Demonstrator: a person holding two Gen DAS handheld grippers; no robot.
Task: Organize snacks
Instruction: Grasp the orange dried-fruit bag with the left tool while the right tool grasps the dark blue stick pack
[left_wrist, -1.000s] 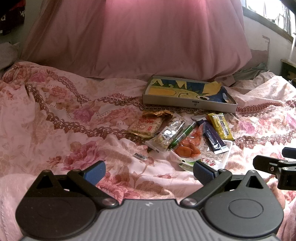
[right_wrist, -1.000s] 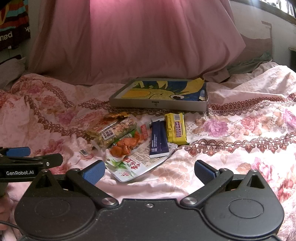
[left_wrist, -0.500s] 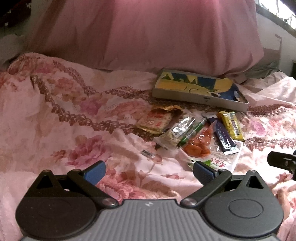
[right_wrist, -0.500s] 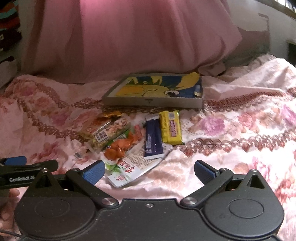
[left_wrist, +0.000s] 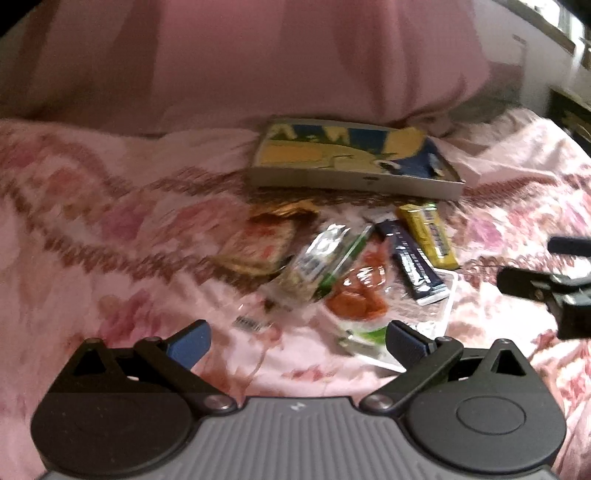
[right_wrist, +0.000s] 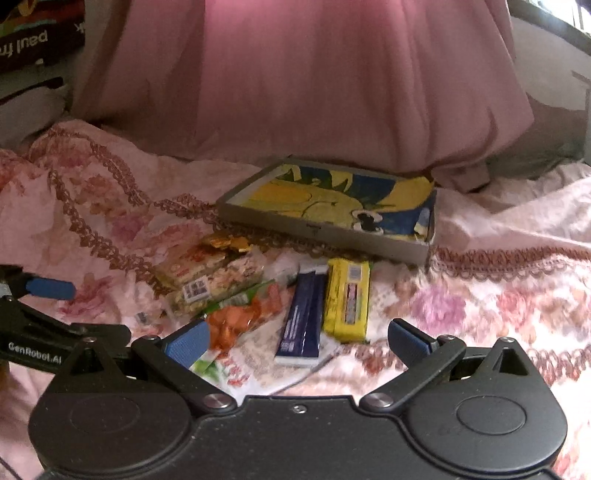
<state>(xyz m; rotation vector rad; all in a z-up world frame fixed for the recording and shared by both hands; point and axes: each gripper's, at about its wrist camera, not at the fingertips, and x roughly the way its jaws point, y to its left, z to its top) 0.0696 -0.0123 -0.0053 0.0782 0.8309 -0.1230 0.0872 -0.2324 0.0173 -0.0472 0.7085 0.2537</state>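
Observation:
Several snack packets lie in a heap on a pink floral bedspread: a yellow bar (right_wrist: 347, 304), a dark blue bar (right_wrist: 304, 317), an orange-snack bag (right_wrist: 240, 321), a clear cereal bar (right_wrist: 214, 282) and a tan biscuit pack (left_wrist: 256, 245). The yellow bar (left_wrist: 428, 236) and blue bar (left_wrist: 413, 264) also show in the left wrist view. Behind the heap lies a shallow grey box (right_wrist: 332, 208) with a yellow-and-blue picture inside. My left gripper (left_wrist: 297, 341) is open and empty, just short of the heap. My right gripper (right_wrist: 297, 338) is open and empty, close over the blue bar and orange bag.
A big pink pillow or curtain (right_wrist: 314, 81) rises behind the box. The bedspread (right_wrist: 498, 295) stretches right with rumpled folds. The right gripper's fingers (left_wrist: 546, 280) show at the left view's right edge; the left gripper's fingers (right_wrist: 48, 290) show at the right view's left edge.
Both grippers have moved forward toward the snack heap, which now looks larger and nearer. Both stay open. The snacks and box have not moved.

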